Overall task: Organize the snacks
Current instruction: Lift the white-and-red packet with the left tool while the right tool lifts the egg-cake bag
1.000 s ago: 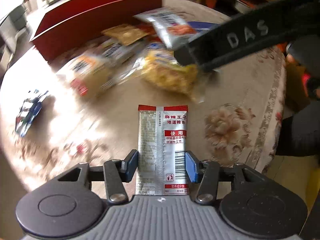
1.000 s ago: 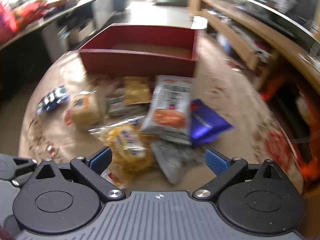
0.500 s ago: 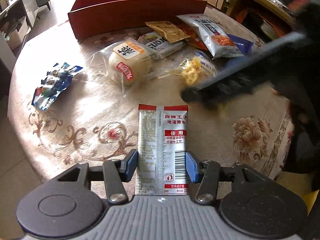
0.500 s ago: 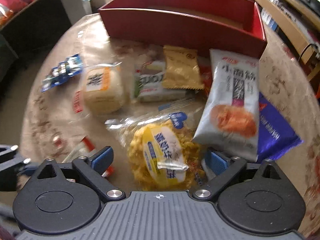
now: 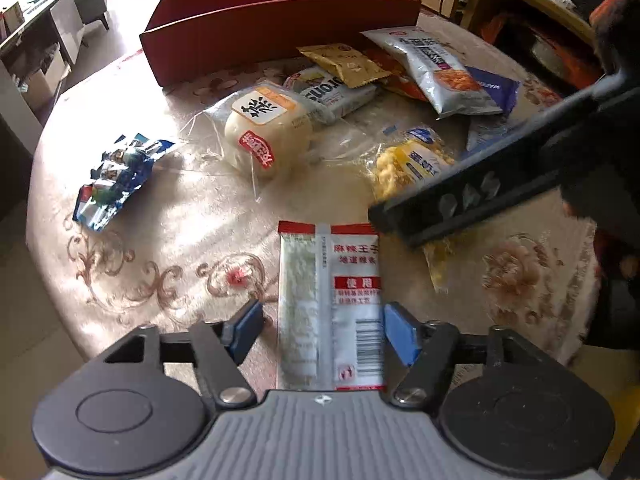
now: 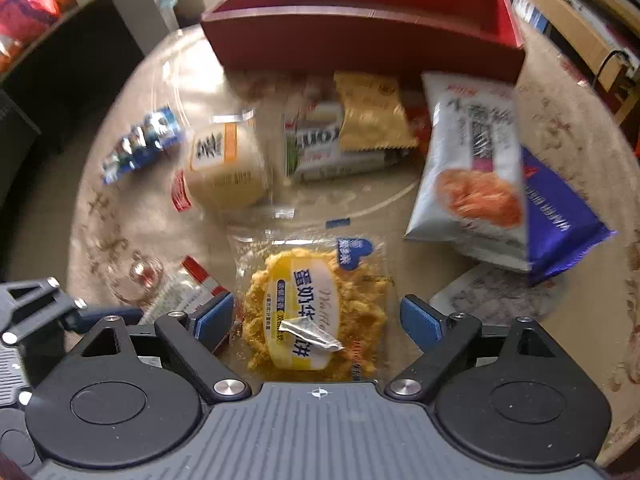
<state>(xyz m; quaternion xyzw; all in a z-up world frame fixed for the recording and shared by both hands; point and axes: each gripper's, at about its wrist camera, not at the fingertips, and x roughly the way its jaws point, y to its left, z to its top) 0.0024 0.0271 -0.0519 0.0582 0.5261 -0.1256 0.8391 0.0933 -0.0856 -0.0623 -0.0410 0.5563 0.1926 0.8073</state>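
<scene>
The left tongs (image 5: 322,330) have just been opening: their blue pads now stand clear of the silver sachet (image 5: 330,304), low in the frame's centre, so it is released on the table (image 5: 168,208). The right tongs (image 6: 316,316) have been narrowing around the yellow wafer pack (image 6: 314,308), bottom centre, pads not yet touching. Best to centre the pack, squeeze its crinkly wrapper gently, then lift it clear towards the red box (image 6: 360,36) at the top.

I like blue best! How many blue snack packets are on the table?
2: a crumpled blue packet alone on the left; a dark blue packet under the white bag. Others may hide.
</scene>
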